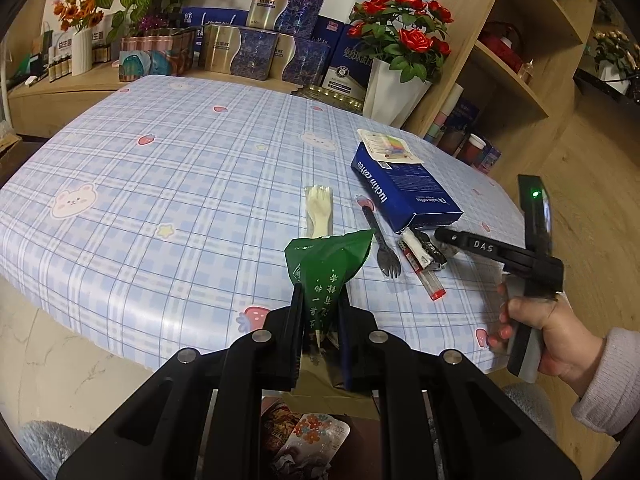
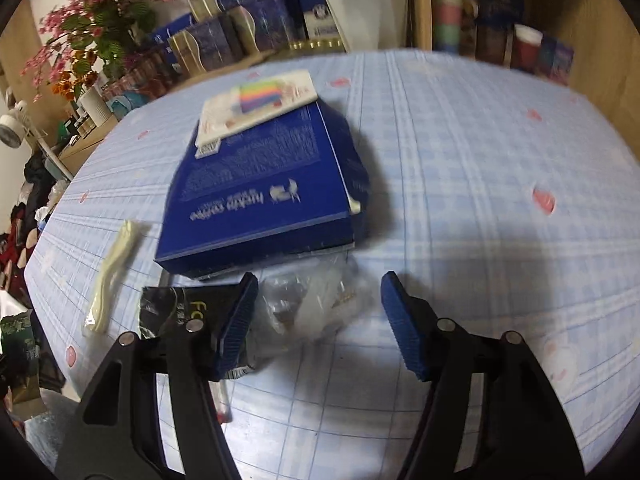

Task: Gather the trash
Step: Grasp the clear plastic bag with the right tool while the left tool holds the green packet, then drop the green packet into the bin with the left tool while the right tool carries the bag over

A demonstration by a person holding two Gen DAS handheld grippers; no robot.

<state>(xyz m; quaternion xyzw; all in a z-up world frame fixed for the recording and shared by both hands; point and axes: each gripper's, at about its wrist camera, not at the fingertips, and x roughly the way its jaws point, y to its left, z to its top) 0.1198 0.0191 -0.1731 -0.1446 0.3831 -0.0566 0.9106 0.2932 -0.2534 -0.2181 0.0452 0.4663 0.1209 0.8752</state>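
**Left clamped on green wrapper, right half-open over clear wrapper**

Left gripper (image 1: 320, 300): jaws nearly closed, pinching a green wrapper (image 1: 330, 264) that sticks up between the fingers, above the tabletop's (image 1: 160, 168) near edge. Right gripper (image 2: 316, 312): jaws about half open, nothing gripped; crumpled clear plastic wrapper (image 2: 308, 304) lies on the tabletop between the blue pads (image 2: 240, 320), no visible contact. Black packet (image 2: 176, 304) just beside the left-hand pad. Blue coffee box (image 2: 260, 192) beyond the wrapper, a white card (image 2: 256, 100) on its far end. White fork (image 1: 319, 210), black fork (image 1: 380, 240) and red-capped tube (image 1: 428, 280) lie loose toward the near right edge. Right-wrist view blurred
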